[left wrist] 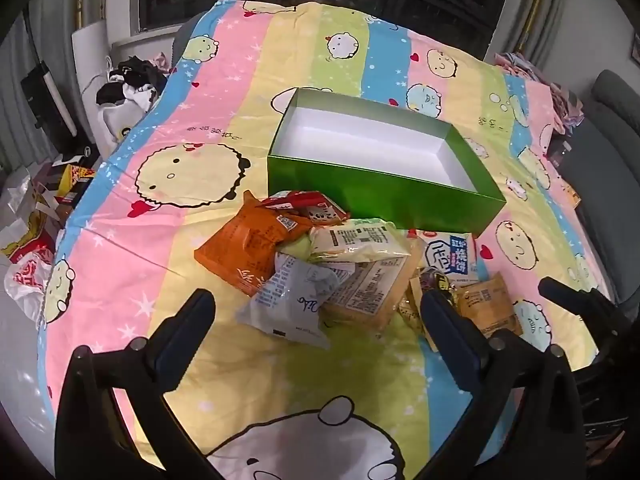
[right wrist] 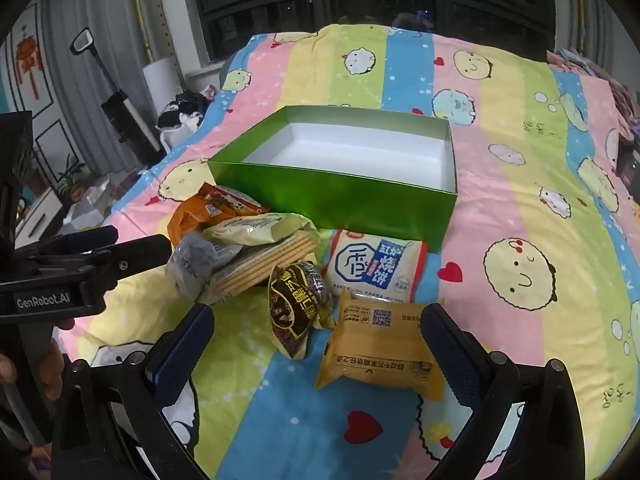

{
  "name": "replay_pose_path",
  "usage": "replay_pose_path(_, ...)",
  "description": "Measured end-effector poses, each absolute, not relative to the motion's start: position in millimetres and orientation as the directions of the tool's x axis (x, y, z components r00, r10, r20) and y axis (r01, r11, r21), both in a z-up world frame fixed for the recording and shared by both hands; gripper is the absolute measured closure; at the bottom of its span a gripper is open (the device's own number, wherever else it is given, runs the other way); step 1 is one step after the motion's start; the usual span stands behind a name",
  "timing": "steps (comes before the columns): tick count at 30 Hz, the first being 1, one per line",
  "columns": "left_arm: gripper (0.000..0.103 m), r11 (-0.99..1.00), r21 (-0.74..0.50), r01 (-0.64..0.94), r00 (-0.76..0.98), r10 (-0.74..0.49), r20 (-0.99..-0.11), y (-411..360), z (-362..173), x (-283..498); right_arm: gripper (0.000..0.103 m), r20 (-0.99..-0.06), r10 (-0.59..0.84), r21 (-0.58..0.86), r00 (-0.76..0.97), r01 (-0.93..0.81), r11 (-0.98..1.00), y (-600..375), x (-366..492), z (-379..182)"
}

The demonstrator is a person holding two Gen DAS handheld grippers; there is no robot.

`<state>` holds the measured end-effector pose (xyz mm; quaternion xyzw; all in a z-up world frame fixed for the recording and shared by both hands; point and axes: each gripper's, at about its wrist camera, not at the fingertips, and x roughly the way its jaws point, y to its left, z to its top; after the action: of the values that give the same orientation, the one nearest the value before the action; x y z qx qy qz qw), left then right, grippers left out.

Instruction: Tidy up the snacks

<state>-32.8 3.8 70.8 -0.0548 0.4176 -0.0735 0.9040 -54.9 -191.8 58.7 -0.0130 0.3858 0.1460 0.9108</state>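
Note:
An empty green box (left wrist: 384, 196) with a white inside stands on the cartoon-print cloth; it also shows in the right wrist view (right wrist: 340, 196). In front of it lies a pile of snack packs: an orange pack (left wrist: 244, 240), a grey-white pack (left wrist: 292, 300), a cracker pack (left wrist: 372, 284). The right wrist view shows a white-blue pack (right wrist: 372, 264), a dark brown pack (right wrist: 296, 308) and a yellow pack (right wrist: 380, 344). My left gripper (left wrist: 316, 312) is open above the pile's near side. My right gripper (right wrist: 316, 332) is open around the brown and yellow packs, above them.
The colourful cloth (left wrist: 224, 104) covers the table. Bags and clutter (left wrist: 32, 232) lie on the floor at the left. A grey chair (left wrist: 604, 168) stands at the right. The left gripper's body (right wrist: 80, 268) reaches in from the left of the right wrist view.

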Motion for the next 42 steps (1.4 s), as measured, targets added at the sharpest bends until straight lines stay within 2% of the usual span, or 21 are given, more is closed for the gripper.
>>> replay_pose_path(35, 0.0, 0.987, -0.135, 0.089, 0.65, -0.16, -0.743, -0.7, 61.5, -30.2, 0.0, -0.706, 0.264, 0.112, 0.657, -0.264, 0.958, -201.1, -51.3, 53.4)
replay_pose_path(38, 0.0, 0.982, -0.151, 0.109, 0.642, -0.186, -0.744, -5.5, 59.5, -30.9, 0.0, -0.708, 0.261, 0.113, 0.656, -0.259, 0.959, -203.1, -50.1, 50.3)
replay_pose_path(42, 0.001, 0.94, -0.277, 0.197, 0.597, -0.339, -0.727, -15.9, 56.7, -33.5, 0.0, -0.716, 0.248, 0.117, 0.653, -0.239, 0.964, -214.6, -50.0, 44.0)
